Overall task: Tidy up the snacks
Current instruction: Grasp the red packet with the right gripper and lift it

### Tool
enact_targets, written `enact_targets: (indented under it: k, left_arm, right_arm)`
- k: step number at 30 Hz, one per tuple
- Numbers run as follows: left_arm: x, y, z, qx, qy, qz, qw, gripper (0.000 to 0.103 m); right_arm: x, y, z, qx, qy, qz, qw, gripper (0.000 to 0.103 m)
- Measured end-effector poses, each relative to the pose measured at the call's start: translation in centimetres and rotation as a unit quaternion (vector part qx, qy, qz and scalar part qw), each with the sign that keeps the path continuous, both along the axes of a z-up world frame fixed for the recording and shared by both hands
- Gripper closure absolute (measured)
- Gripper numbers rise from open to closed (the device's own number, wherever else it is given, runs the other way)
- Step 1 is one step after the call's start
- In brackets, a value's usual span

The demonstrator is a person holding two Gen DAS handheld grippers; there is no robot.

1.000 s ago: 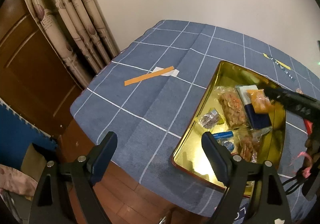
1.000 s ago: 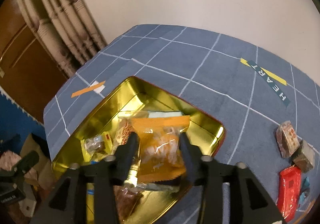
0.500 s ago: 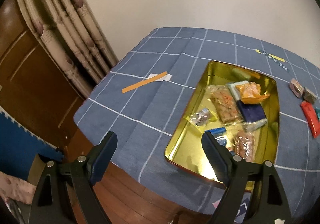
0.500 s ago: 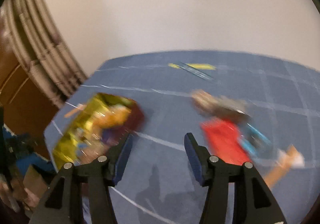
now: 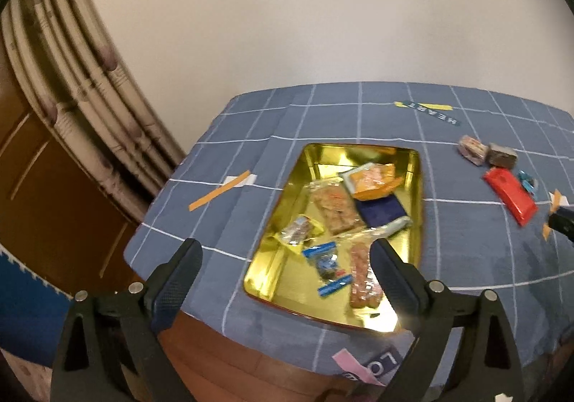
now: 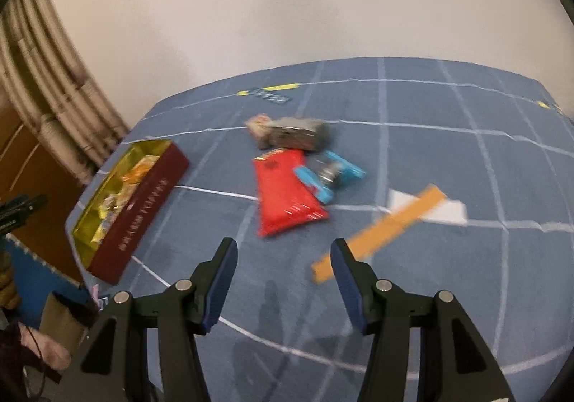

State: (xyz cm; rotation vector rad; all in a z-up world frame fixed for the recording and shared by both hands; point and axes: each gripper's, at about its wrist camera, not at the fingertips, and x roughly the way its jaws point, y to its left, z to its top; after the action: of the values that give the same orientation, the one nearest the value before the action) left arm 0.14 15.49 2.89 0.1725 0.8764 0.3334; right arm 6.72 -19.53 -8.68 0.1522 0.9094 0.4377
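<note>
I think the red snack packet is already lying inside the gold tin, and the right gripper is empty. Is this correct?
Not quite. The red snack packet lies on the blue tablecloth, outside the gold tin, as the right wrist view shows. The right gripper is indeed empty.

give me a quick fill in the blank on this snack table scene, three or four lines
1. The orange packet lies inside the ____ tin.
2. The red packet lies on the ____ checked cloth.
3. Between the fingertips of the right gripper there is ____.

Missing words: gold; blue; nothing
</note>
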Motion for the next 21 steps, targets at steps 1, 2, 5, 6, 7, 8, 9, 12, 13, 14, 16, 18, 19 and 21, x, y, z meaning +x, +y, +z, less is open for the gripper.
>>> enact_targets:
  k: [1,2,5,6,7,8,9,12,13,14,16,18,19,21]
  left_arm:
    - [0.0,-0.3,0.0,-0.002,0.002,-0.003,1.0000,0.009]
    - [0.2,-0.7,0.0,-0.003,0.005,-0.007,1.0000,0.009]
    - [0.6,-1.3,-0.1,0.002,0.009,-0.013,0.9999,0.009]
    - [0.8,-1.5,-0.1,0.003,0.010,-0.015,0.9998,0.009]
    - [1.1,-1.8,-0.2,0.003,0.013,-0.018,0.9998,0.009]
    - [1.4,-1.9,-0.3,0.002,0.016,-0.020,0.9997,0.009]
    - [1.7,-2.1,-0.3,0.002,0.019,-0.021,0.9996,0.009]
    - [2.5,-2.9,-0.5,0.002,0.022,-0.027,0.9994,0.009]
    - [2.9,-3.2,-0.7,0.003,0.024,-0.030,0.9992,0.009]
    - [3.2,-3.5,-0.8,0.004,0.027,-0.034,0.9991,0.009]
    - [3.7,-3.9,-1.1,0.004,0.032,-0.038,0.9988,0.009]
    - [4.1,-4.3,-1.3,0.003,0.032,-0.042,0.9986,0.009]
    - [4.3,-4.6,-1.4,0.003,0.033,-0.045,0.9984,0.009]
    - [4.9,-5.0,-1.7,0.003,0.038,-0.050,0.9980,0.009]
  right_arm:
    - [0.9,0.5,-0.3,0.004,0.007,0.008,1.000,0.048]
    - [1.2,0.8,-0.5,0.008,0.010,0.012,1.000,0.048]
    - [3.1,1.6,-1.1,0.014,0.018,0.022,1.000,0.048]
    - [3.4,1.8,-1.2,0.012,0.018,0.024,0.999,0.048]
    - [4.2,2.0,-1.4,0.013,0.022,0.028,0.999,0.048]
    - [4.9,2.1,-1.7,0.016,0.031,0.032,0.999,0.048]
    - [5.3,2.1,-2.0,0.017,0.037,0.033,0.999,0.048]
    - [7.2,2.1,-2.7,0.011,0.044,0.024,0.999,0.048]
    - [7.8,2.2,-2.8,0.011,0.045,0.023,0.999,0.048]
    - [8.3,2.3,-2.9,0.009,0.045,0.023,0.999,0.048]
    - [9.1,2.8,-2.9,-0.004,0.048,0.026,0.999,0.048]
    - [8.9,3.2,-2.4,-0.016,0.038,0.027,0.999,0.048]
    - [8.6,3.4,-2.2,-0.008,0.034,0.034,0.999,0.046]
    - [8.5,3.9,-2.3,-0.015,0.036,0.039,0.998,0.040]
